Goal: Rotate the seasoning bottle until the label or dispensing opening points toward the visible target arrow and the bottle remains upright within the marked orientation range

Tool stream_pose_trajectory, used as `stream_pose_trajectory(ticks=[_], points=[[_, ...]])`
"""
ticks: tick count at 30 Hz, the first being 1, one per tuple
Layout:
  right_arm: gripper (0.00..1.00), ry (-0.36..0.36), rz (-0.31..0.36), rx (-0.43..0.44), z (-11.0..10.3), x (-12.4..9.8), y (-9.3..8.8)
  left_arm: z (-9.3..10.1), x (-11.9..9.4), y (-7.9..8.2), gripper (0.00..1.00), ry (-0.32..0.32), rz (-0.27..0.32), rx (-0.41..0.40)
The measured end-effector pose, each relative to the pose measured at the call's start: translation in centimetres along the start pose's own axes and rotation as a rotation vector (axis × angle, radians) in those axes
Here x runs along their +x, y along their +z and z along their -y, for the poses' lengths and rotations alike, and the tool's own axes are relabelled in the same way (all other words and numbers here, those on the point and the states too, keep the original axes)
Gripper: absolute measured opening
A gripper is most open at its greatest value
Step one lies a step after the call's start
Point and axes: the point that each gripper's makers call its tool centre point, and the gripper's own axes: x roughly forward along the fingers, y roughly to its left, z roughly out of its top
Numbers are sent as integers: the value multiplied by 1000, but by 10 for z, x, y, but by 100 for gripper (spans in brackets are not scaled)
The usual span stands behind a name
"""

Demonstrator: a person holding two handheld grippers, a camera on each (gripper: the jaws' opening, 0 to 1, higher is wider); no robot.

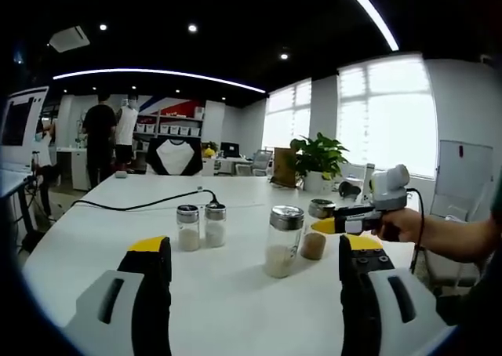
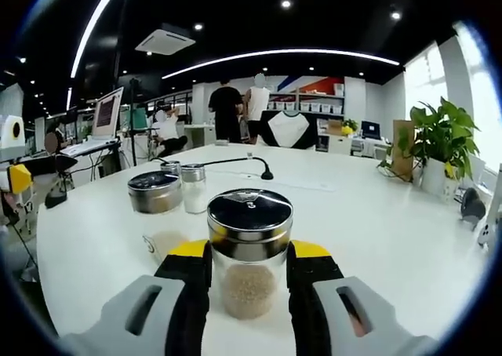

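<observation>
A glass seasoning bottle point(image 2: 249, 250) with a dark metal lid and pale grains inside stands upright on the white table point(image 2: 392, 230). My right gripper point(image 2: 251, 254) is shut on it, with a yellow-tipped jaw pressed against each side of the glass. The same bottle point(image 1: 314, 234) sits right of centre in the left gripper view, where the right gripper point(image 1: 325, 226) reaches it from the right in a person's hand point(image 1: 404, 224). My left gripper point(image 1: 256, 245) hangs open over the table's near side, with nothing between its jaws.
A taller jar point(image 1: 283, 242) stands just left of the held bottle, also seen as the jar point(image 2: 155, 207). Two small shakers point(image 1: 201, 227) stand further left. A black cable point(image 1: 141, 205) crosses the far table. A potted plant point(image 1: 318, 161) sits behind; people stand far back.
</observation>
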Motion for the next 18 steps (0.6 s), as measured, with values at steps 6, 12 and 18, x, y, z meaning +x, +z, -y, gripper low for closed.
stream_pose_trajectory(ticks=[6,12,18], points=[[36,47,-6,-14,-1,0,0,0,-1,1,93,0,4,0],[36,92,-16,-23,-1,-2,-1,-1,-1,3,93,3,4,-1],[36,140,-25,-36,0,-1,-1,-1,-1,3,93,2,5,0]])
